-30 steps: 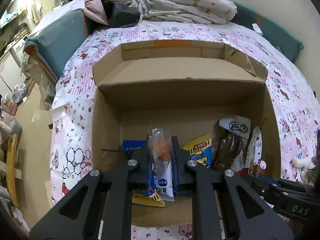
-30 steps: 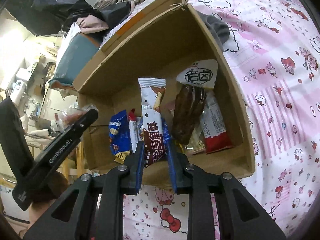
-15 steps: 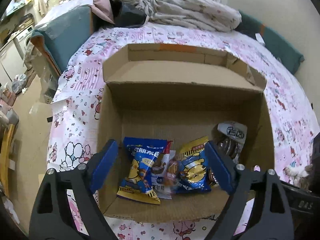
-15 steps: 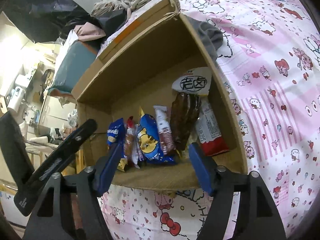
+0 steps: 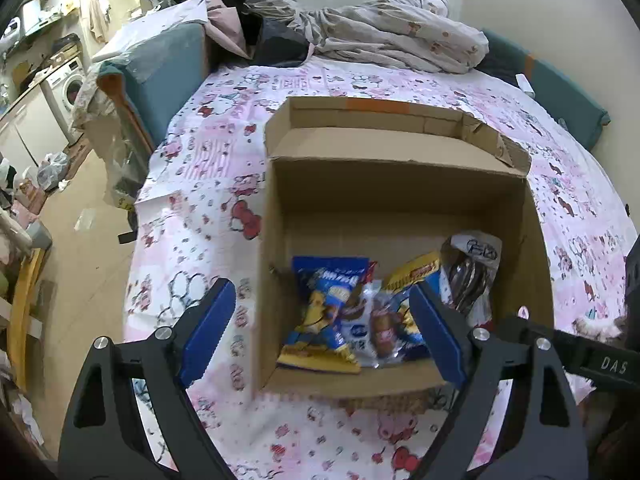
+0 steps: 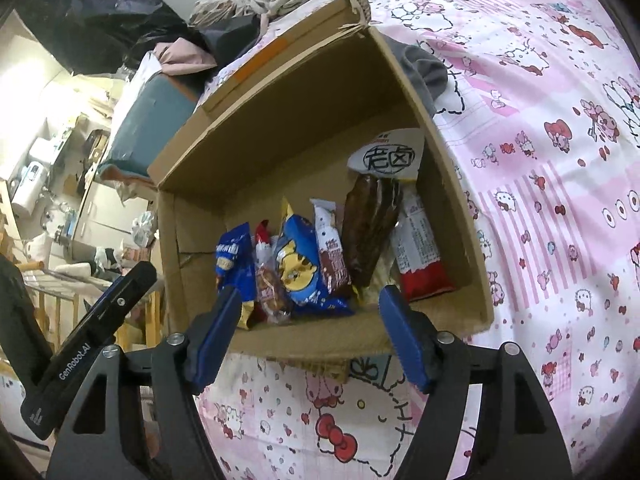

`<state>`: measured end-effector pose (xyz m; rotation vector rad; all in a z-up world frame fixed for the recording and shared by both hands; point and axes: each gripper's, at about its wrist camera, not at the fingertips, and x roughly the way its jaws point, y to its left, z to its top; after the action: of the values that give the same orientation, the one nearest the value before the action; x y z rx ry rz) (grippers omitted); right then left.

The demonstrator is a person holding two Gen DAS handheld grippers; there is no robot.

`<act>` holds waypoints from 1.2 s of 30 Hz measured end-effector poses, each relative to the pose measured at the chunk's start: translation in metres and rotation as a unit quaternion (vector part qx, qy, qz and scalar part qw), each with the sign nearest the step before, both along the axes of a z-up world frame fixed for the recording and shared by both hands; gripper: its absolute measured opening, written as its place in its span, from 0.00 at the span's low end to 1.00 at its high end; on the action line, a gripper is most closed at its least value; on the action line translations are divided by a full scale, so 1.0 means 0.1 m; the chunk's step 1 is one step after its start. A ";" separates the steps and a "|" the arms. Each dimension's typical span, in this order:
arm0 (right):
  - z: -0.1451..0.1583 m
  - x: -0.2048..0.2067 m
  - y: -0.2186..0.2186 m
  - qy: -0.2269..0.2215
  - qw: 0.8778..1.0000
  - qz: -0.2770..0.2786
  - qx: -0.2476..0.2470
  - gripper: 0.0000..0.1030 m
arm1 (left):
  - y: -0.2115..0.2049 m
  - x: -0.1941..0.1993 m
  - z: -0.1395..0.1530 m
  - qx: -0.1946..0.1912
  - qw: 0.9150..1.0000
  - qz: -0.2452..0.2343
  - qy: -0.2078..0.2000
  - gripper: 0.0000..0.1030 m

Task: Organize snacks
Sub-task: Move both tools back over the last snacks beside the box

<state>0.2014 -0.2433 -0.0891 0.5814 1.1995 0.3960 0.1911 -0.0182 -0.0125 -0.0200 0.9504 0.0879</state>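
Observation:
An open cardboard box [image 5: 400, 200] [image 6: 280, 132] sits on a pink cartoon-print bed sheet. Several snack packets lie along its near side: a blue bag [image 5: 326, 312] [image 6: 234, 256], a blue tiger-print bag [image 6: 298, 268], a brown-and-white bar [image 6: 330, 256], a dark meat pack with a white label [image 5: 470, 276] [image 6: 370, 224] and a red-and-white bar [image 6: 420, 248]. My left gripper [image 5: 320, 332] is open and empty, above the box's near left corner. My right gripper [image 6: 310, 326] is open and empty, just in front of the box's near wall.
A heap of bedding [image 5: 380, 36] and dark clothes lie at the head of the bed. A teal cushion [image 5: 160, 76] edges the bed on the left, with floor and a washing machine [image 5: 68, 84] beyond. A grey cloth [image 6: 424, 68] lies beside the box.
Both grippers opened and let their packets drop into the box, the left a clear-wrapped snack, the right a brown-and-white bar. Both have pulled back from the box.

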 end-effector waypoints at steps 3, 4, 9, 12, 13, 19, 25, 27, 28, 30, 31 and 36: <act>0.02 -0.10 0.00 -0.003 1.000 0.000 -0.004 0.72 | 0.09 -0.12 0.01 -0.002 1.000 0.000 0.005 0.84; 0.05 -0.13 -0.01 -0.008 1.000 0.001 -0.009 0.72 | 0.11 -0.15 0.01 -0.003 1.000 -0.001 0.008 0.84; 0.12 -0.28 -0.06 -0.015 1.000 -0.005 -0.010 0.72 | 0.21 -0.39 0.01 0.009 1.000 -0.008 0.012 0.84; 0.11 -0.37 -0.07 -0.011 1.000 -0.004 -0.018 0.72 | 0.26 -0.50 0.00 0.006 1.000 -0.008 0.015 0.84; 0.10 -0.39 -0.07 -0.010 1.000 -0.002 -0.024 0.72 | 0.29 -0.54 -0.02 0.002 1.000 -0.006 0.019 0.84; -0.05 -0.48 -0.03 0.016 0.999 -0.001 -0.038 0.72 | 0.37 -0.64 -0.09 -0.011 0.999 0.018 0.033 0.84; -0.14 -0.47 0.11 0.022 0.998 0.017 -0.052 0.72 | 0.53 -0.70 -0.18 -0.014 0.998 0.048 0.046 0.84; -0.19 -0.45 0.18 0.027 0.998 0.023 -0.054 0.72 | 0.58 -0.70 -0.23 -0.015 0.997 0.057 0.052 0.84; -0.22 -0.44 0.20 0.030 0.998 0.026 -0.054 0.72 | 0.63 -0.69 -0.25 -0.018 0.996 0.066 0.057 0.84; -0.26 -0.42 0.25 0.032 0.997 0.031 -0.058 0.74 | 0.71 -0.68 -0.29 -0.028 0.994 0.081 0.065 0.84; -0.28 -0.40 0.28 0.030 0.997 0.036 -0.063 0.77 | 0.75 -0.68 -0.31 -0.034 0.993 0.090 0.070 0.84; -0.33 -0.30 0.41 0.014 0.995 0.049 -0.089 0.79 | 0.92 -0.65 -0.38 -0.057 0.986 0.134 0.083 0.84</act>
<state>0.1716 -0.2021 -0.1219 0.3764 1.2786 0.3601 0.1258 0.0733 -0.0506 -0.2511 1.1150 0.2872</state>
